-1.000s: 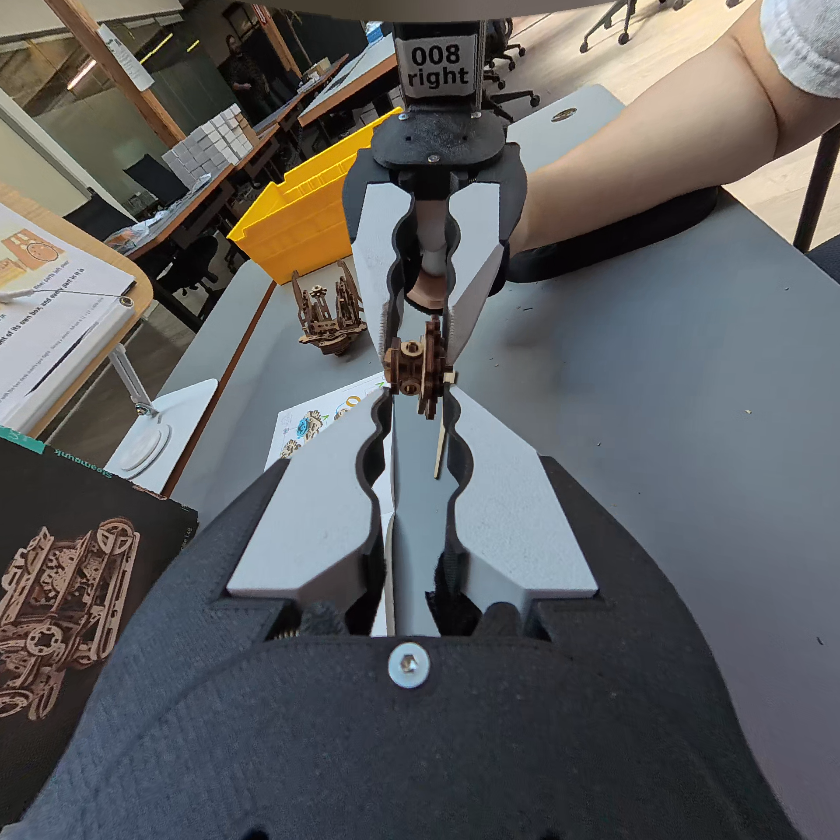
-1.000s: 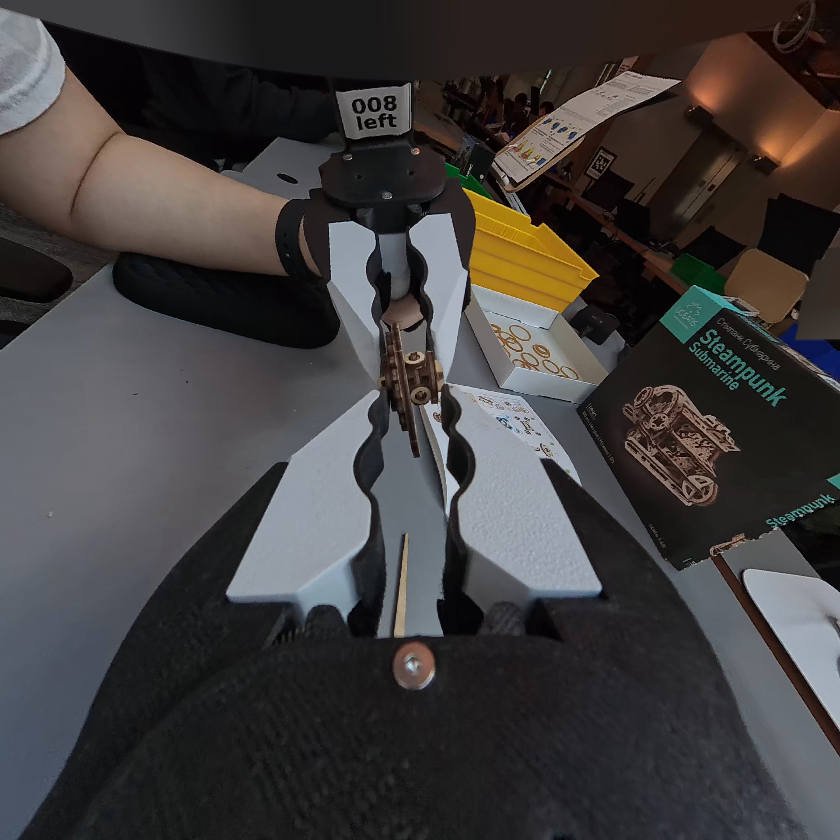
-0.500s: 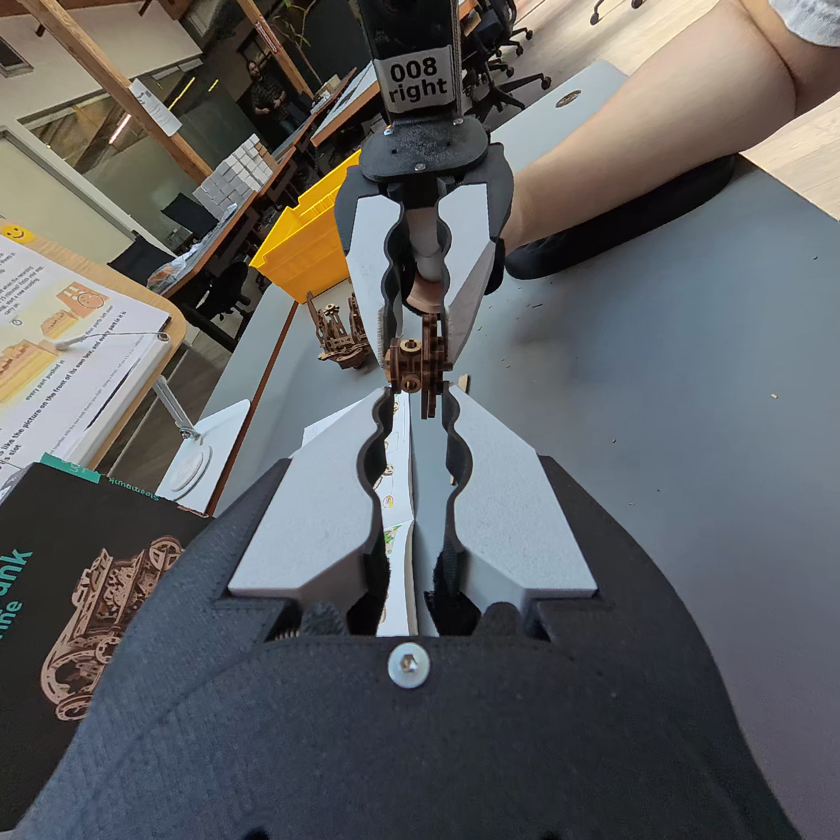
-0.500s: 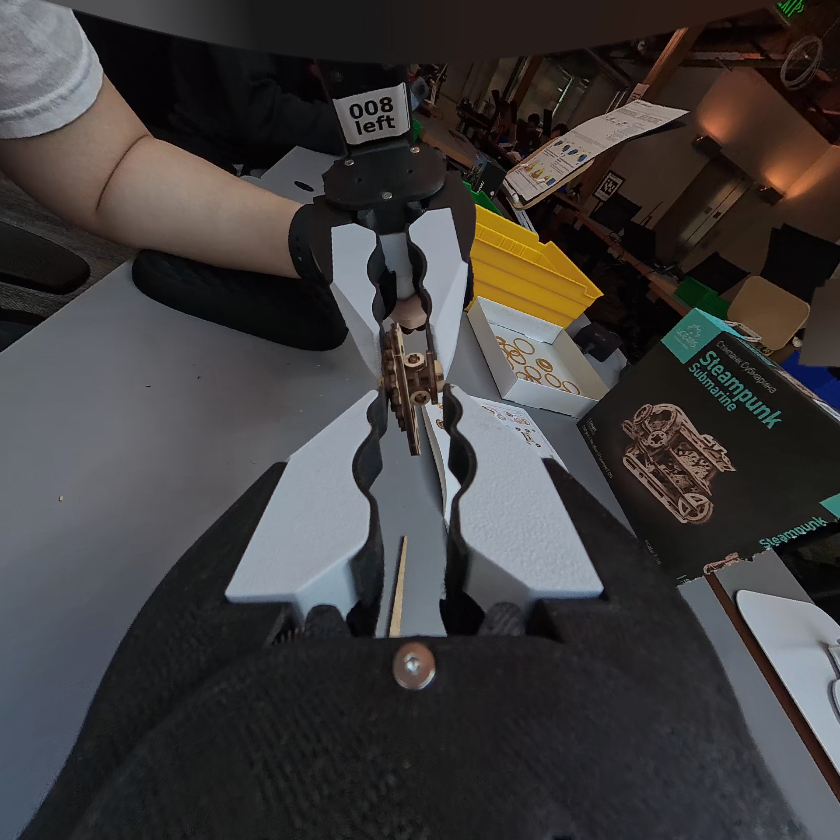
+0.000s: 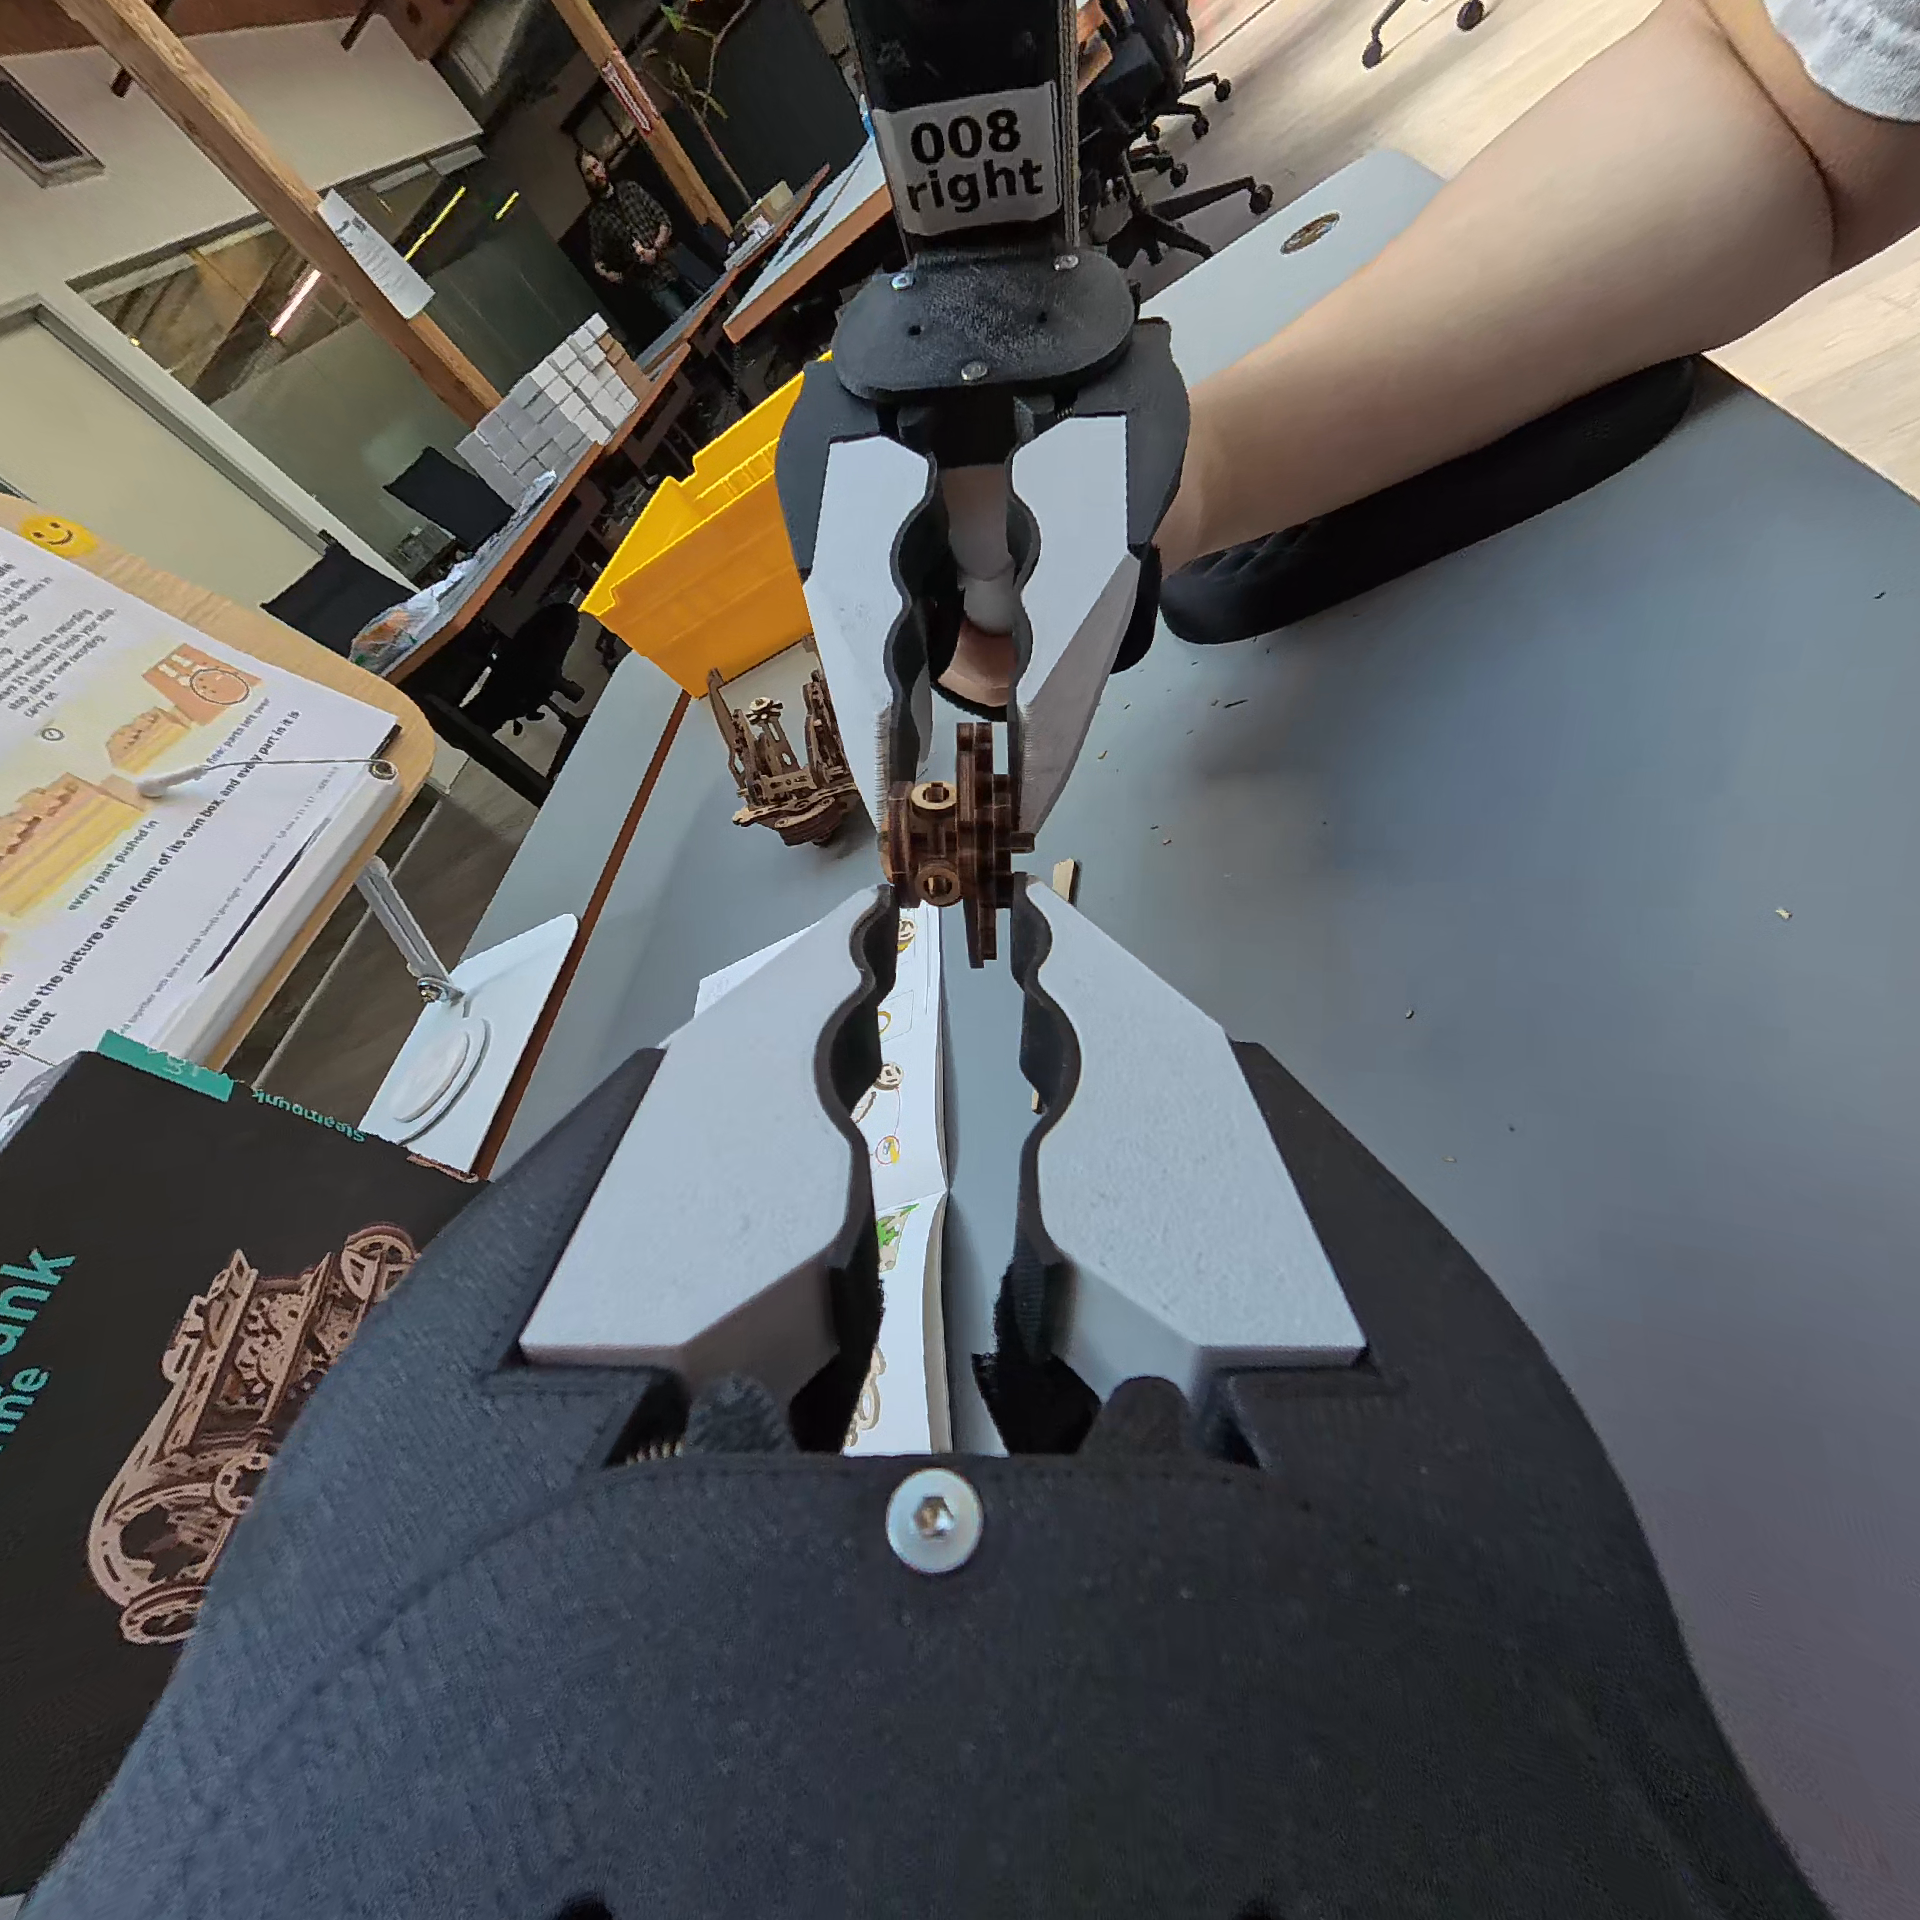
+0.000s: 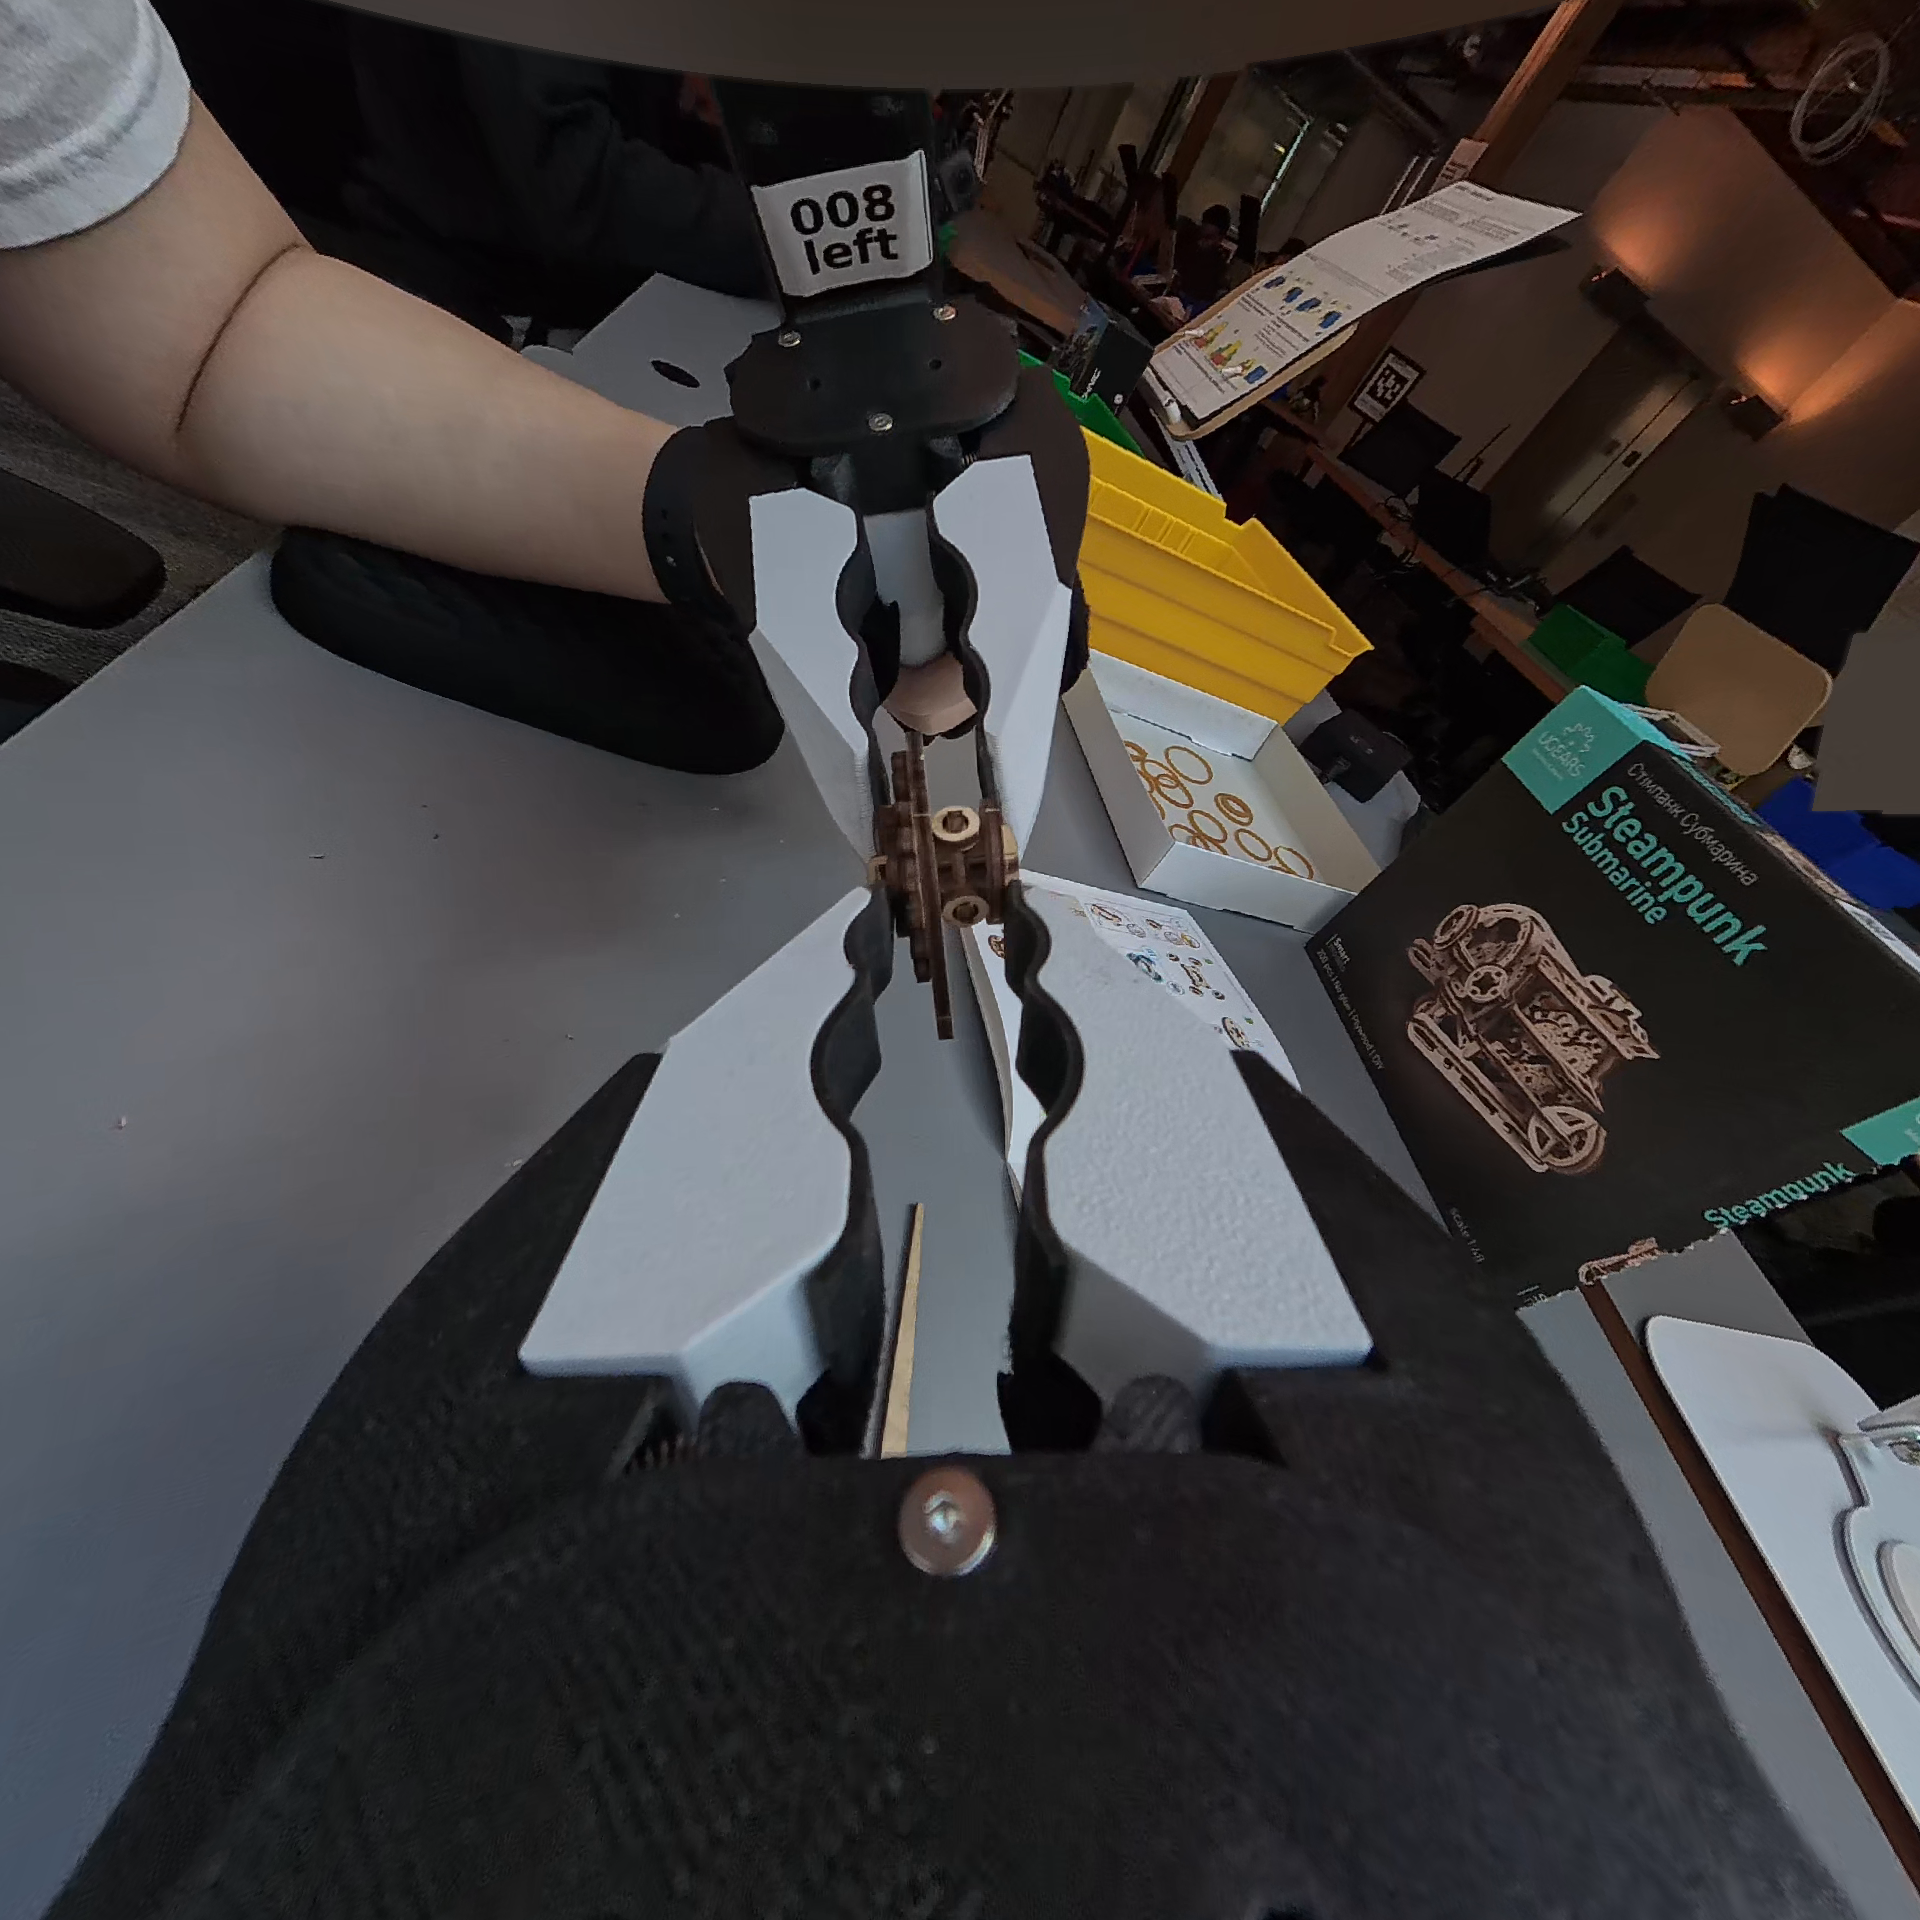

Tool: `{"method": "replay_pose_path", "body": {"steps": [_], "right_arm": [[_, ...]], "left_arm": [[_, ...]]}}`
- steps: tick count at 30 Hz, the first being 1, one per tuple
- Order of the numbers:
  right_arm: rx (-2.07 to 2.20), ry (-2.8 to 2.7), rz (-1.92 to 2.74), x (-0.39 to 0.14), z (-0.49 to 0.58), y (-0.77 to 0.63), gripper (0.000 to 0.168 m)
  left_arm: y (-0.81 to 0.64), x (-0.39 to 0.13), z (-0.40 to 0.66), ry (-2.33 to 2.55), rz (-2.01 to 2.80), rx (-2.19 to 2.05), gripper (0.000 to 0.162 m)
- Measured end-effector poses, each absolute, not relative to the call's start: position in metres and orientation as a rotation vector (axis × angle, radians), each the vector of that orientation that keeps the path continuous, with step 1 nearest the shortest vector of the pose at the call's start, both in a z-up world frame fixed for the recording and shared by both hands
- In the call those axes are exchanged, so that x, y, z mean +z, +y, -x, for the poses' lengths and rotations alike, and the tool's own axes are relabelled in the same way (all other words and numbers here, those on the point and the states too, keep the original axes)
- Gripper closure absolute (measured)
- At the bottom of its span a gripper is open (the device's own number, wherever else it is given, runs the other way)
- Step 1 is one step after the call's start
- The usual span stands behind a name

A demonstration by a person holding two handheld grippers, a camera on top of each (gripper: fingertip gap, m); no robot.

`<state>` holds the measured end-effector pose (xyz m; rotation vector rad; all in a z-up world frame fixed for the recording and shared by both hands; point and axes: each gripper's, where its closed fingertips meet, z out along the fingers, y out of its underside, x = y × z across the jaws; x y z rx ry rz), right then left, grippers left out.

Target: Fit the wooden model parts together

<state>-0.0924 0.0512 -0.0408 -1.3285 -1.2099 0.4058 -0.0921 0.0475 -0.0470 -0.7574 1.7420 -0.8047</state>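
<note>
A small brown wooden assembly [image 5: 948, 844], a block with round holes joined to a toothed plate, hangs above the grey table [image 5: 1455, 935]. My left gripper [image 5: 954, 902] closes on it from below in the left wrist view. My right gripper [image 5: 956, 784] faces it tip to tip and closes on the assembly from above. In the right wrist view the assembly [image 6: 940, 862] sits between my right gripper [image 6: 940, 906] and the left gripper [image 6: 928, 790]. Which piece each gripper pinches is hidden by the fingertips.
A half-built wooden model [image 5: 784, 774] stands near a yellow bin [image 5: 707, 582]. A black kit box [image 6: 1621, 997], a white tray of rings [image 6: 1205, 821], an instruction booklet [image 6: 1143, 935] and a thin wooden stick [image 6: 902, 1340] lie on the table. A black arm rest [image 5: 1434, 540] lies under the person's forearm. Less than 4 cm separates the two grippers' tips. The thin wooden stick [image 6: 902, 1340] is about equally far from each gripper, around 12 cm.
Both grippers have shifted together over the table with the assembly still pinched between them. The stick and booklet below have slid in the views. The grip looks unchanged.
</note>
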Motion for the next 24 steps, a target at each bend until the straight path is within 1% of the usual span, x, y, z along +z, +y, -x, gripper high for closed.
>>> {"method": "replay_pose_path", "body": {"steps": [12, 13, 14, 15, 24], "right_arm": [[0.411, -1.214, 1.323, -0.038, 0.093, 0.049, 0.147], [0.393, -1.215, 1.317, -0.037, 0.093, 0.049, 0.143], [0.371, -1.208, 1.304, -0.035, 0.092, 0.05, 0.134], [0.359, -1.214, 1.292, -0.034, 0.093, 0.049, 0.132], [0.364, -1.269, 1.345, -0.049, 0.1, 0.049, 0.134]], "left_arm": [[0.045, -0.043, 0.093, 1.734, 0.729, -0.792, 0.143], [0.045, -0.044, 0.093, 1.736, 0.724, -0.781, 0.143], [0.044, -0.046, 0.093, 1.743, 0.721, -0.77, 0.143], [0.044, -0.047, 0.093, 1.75, 0.722, -0.759, 0.143], [0.042, -0.051, 0.091, 1.767, 0.737, -0.759, 0.143]]}}
